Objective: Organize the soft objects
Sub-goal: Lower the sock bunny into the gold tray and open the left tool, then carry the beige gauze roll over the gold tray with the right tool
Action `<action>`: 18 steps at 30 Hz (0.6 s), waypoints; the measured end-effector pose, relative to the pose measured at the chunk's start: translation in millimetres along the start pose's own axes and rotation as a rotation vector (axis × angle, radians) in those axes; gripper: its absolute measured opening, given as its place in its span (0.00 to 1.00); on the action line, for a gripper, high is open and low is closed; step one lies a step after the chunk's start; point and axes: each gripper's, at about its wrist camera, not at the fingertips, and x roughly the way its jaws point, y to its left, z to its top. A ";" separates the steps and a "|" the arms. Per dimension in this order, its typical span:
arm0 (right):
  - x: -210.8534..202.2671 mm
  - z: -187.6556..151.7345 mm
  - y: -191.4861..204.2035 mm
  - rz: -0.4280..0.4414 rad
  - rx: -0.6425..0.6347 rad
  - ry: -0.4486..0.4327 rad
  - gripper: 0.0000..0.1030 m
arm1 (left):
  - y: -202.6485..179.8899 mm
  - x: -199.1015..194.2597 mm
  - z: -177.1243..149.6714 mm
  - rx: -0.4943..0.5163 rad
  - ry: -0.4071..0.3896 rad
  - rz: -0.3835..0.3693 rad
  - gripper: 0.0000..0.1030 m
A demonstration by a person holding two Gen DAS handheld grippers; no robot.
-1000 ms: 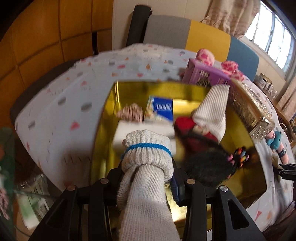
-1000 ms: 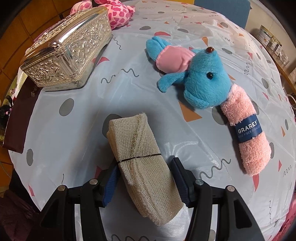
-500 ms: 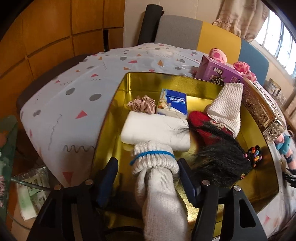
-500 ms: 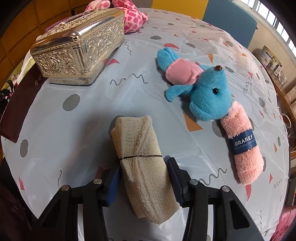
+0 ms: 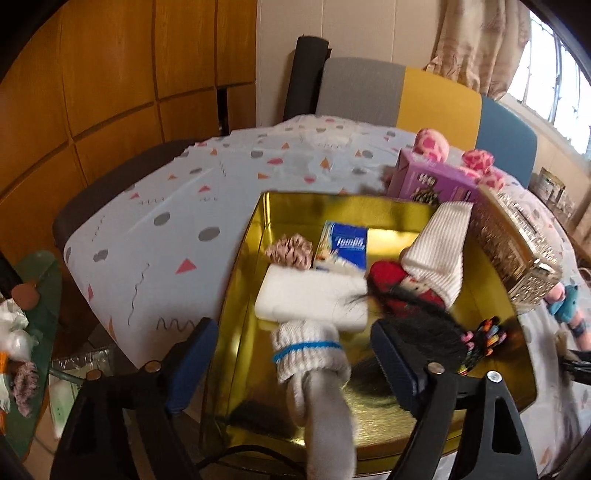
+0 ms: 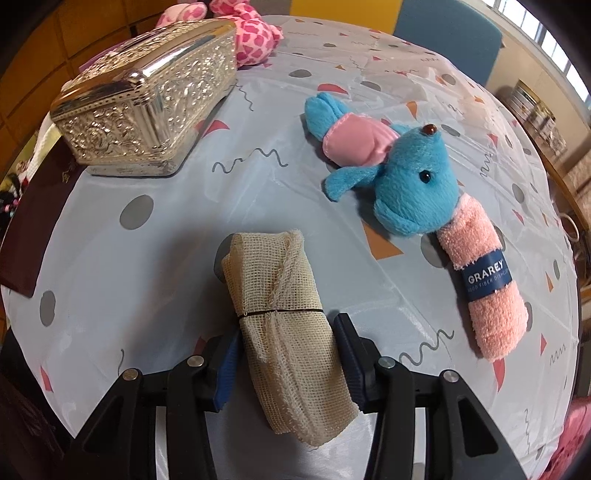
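A gold tray [image 5: 247, 266] holds a white pad [image 5: 306, 299], a tissue pack [image 5: 345, 247], a scrunchie [image 5: 290, 251], a dark-haired doll [image 5: 406, 299] and a white towel [image 5: 439, 251]. A white sock roll with a blue band [image 5: 310, 354] lies at the tray's near end. My left gripper [image 5: 291, 345] straddles it, its jaws opening wide and clear of the sock on both sides. In the right wrist view, my right gripper [image 6: 288, 350] is shut on a beige mesh cloth roll [image 6: 273, 280] lying on the tablecloth.
A blue plush [image 6: 406, 184] and a pink rolled dishcloth [image 6: 487, 288] lie right of the mesh roll. An ornate silver box [image 6: 147, 103] and a pink spotted plush [image 6: 255, 33] sit at the back left. A purple box [image 5: 432, 181] stands behind the tray.
The left jaws spread wide and let go of the sock roll, and the gripper drew back a little. The right jaws closed in onto the mesh roll.
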 end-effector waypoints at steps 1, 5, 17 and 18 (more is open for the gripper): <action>-0.1 0.8 1.0 -0.006 0.008 0.003 0.46 | 0.0 -4.2 2.4 0.001 -0.011 -0.003 0.86; -0.2 7.4 2.2 -0.021 0.086 0.021 0.44 | 1.7 -21.2 12.4 0.005 -0.054 -0.010 0.92; 1.7 50.1 11.0 0.072 0.263 0.003 0.41 | 19.6 -47.6 22.1 0.050 -0.123 0.015 0.97; -0.4 54.5 10.5 0.087 0.280 -0.008 0.41 | 21.5 -47.8 21.5 0.049 -0.122 0.017 0.97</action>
